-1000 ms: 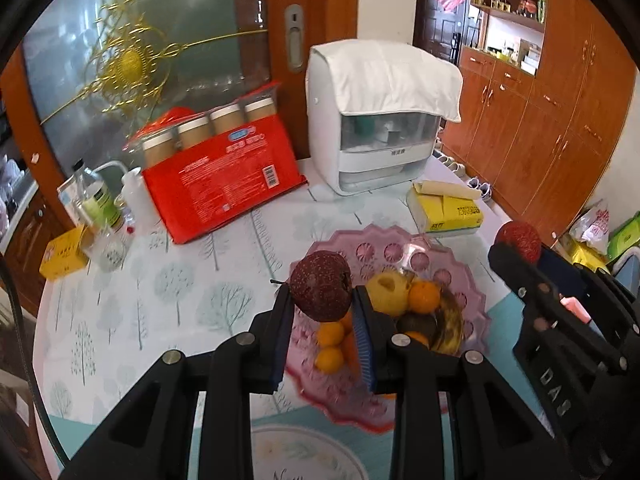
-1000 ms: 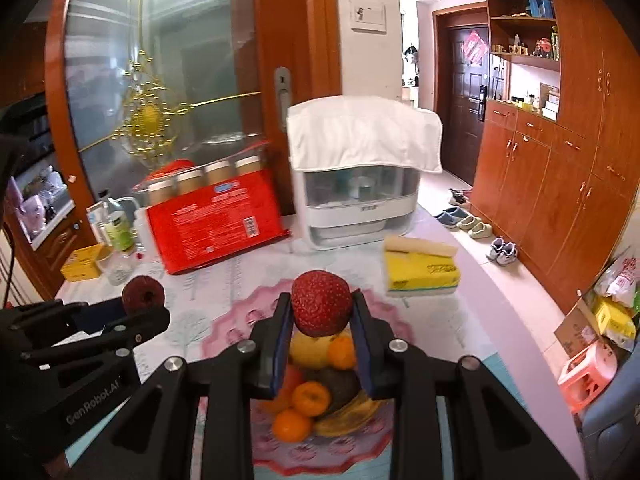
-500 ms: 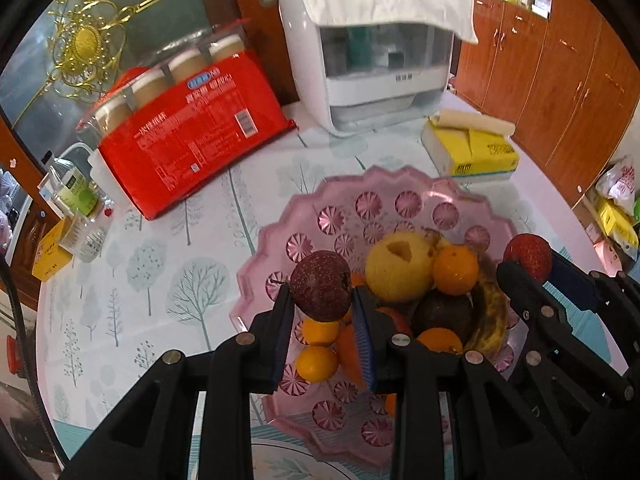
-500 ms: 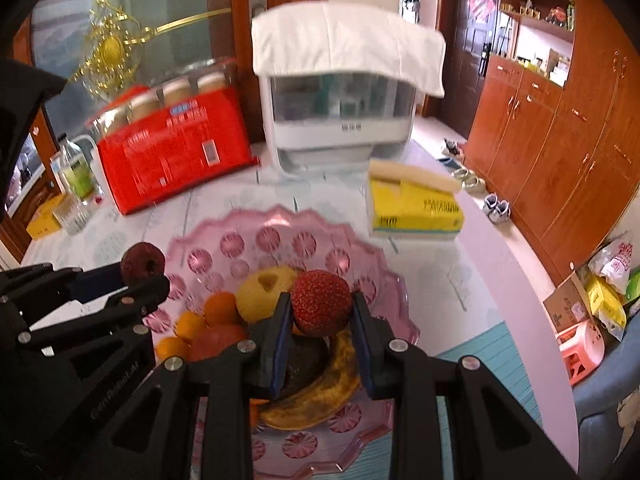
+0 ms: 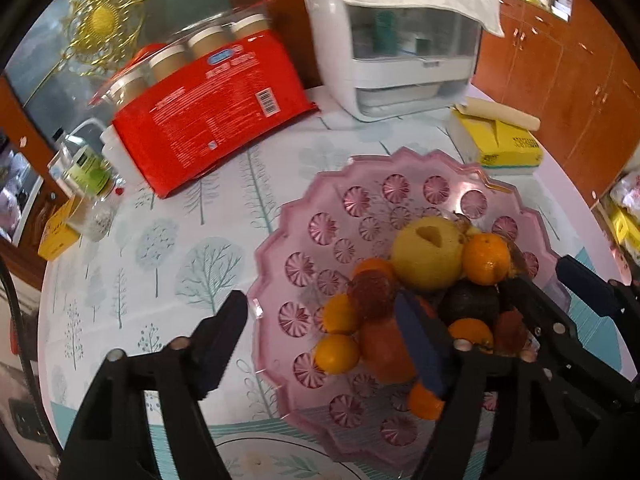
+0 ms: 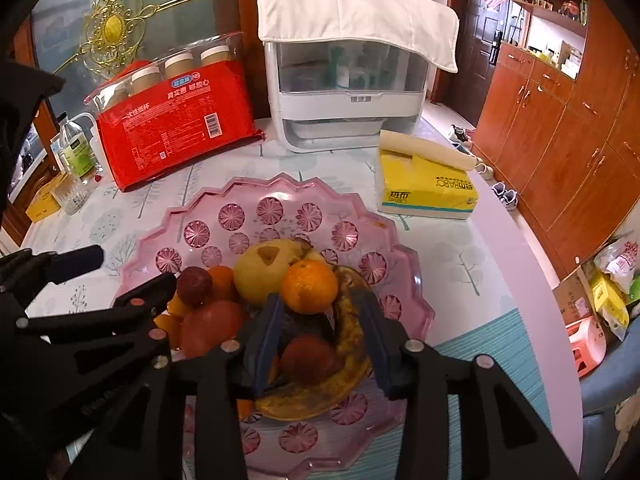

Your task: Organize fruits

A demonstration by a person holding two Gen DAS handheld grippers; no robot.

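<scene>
A pink scalloped plate holds a pile of fruit: a yellow pear, oranges, a browned banana, small tangerines. My left gripper is open over the plate's left side; a dark red lychee lies on the pile between its fingers, free of them. My right gripper is open over the pile, with a red lychee lying between its fingers on the banana.
A red pack of paper cups, a white covered appliance, a yellow tissue box, and a bottle and glass stand on the tree-print tablecloth behind the plate. The table edge drops to the floor at the right.
Both grippers came down onto the plate and opened. Each lychee left its jaws and now lies on the fruit pile.
</scene>
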